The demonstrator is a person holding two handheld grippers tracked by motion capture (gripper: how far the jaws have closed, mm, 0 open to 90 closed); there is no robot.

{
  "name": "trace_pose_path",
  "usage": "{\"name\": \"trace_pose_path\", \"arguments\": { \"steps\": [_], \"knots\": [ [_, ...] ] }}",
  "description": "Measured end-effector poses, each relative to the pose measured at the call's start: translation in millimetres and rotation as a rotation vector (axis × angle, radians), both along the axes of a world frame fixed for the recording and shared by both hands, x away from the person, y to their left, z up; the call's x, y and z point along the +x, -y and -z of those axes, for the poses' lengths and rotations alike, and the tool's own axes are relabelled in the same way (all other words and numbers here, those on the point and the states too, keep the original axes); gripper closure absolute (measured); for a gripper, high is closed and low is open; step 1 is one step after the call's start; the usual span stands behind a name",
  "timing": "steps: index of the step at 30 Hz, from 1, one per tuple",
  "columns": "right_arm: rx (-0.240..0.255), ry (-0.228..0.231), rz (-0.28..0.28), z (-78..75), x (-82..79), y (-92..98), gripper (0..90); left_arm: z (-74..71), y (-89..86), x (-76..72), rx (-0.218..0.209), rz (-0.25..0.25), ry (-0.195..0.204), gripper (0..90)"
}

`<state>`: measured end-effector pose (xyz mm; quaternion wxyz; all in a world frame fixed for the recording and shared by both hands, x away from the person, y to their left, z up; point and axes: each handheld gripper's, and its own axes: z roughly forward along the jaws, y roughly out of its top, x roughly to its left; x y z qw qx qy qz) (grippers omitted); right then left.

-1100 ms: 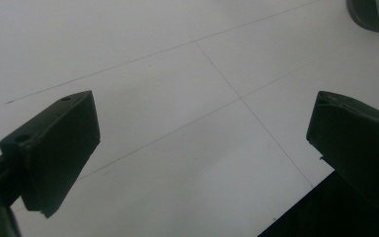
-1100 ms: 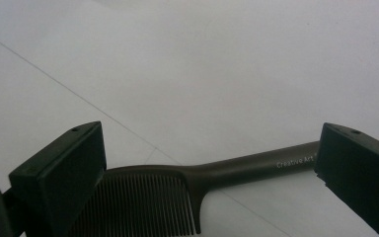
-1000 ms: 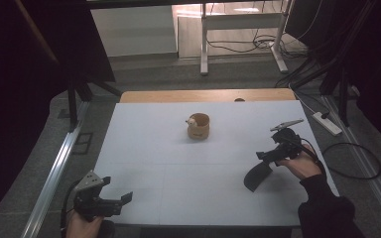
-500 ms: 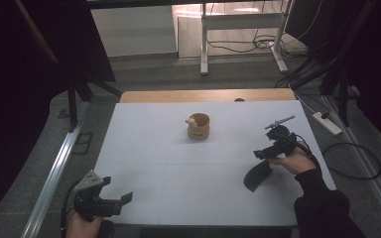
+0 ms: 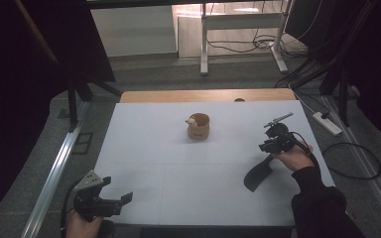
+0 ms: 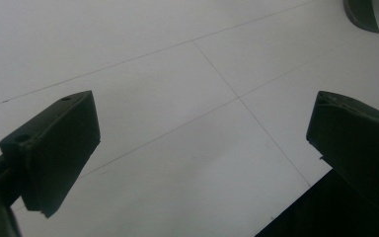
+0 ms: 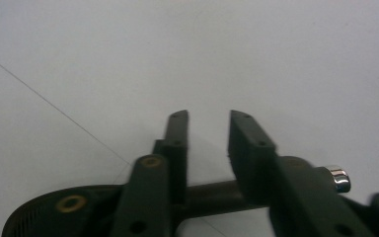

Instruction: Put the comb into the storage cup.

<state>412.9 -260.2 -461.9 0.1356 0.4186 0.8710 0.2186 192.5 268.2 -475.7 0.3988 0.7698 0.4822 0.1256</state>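
On the tabletop's right side, the right claw is standing narrow, having just been closing; a black utensil's handle is crossing under its base, clamped or not I cannot tell. The right gripper view is showing a silver handle cap. The utensil's long axis is running from near-left head to far-right handle, lying as before. The left claw is gaping wide
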Motion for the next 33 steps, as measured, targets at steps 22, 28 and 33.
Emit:
{"name": "trace_pose_path", "arguments": {
  "steps": [22,28,33],
  "knots": [
    [-0.019,-0.046,0.003,20.0,15.8,13.8,89.9,0.1,0.1,0.1,0.001,0.002,-0.004,1.3],
    [-0.031,-0.057,0.010,24.3,18.7,14.8,89.9,0.1,0.0,0.2,0.002,0.002,-0.005,1.5],
    [-0.044,-0.062,0.015,28.0,20.2,17.0,89.9,0.1,0.2,0.3,0.004,0.003,-0.005,1.6]
  ]
}}
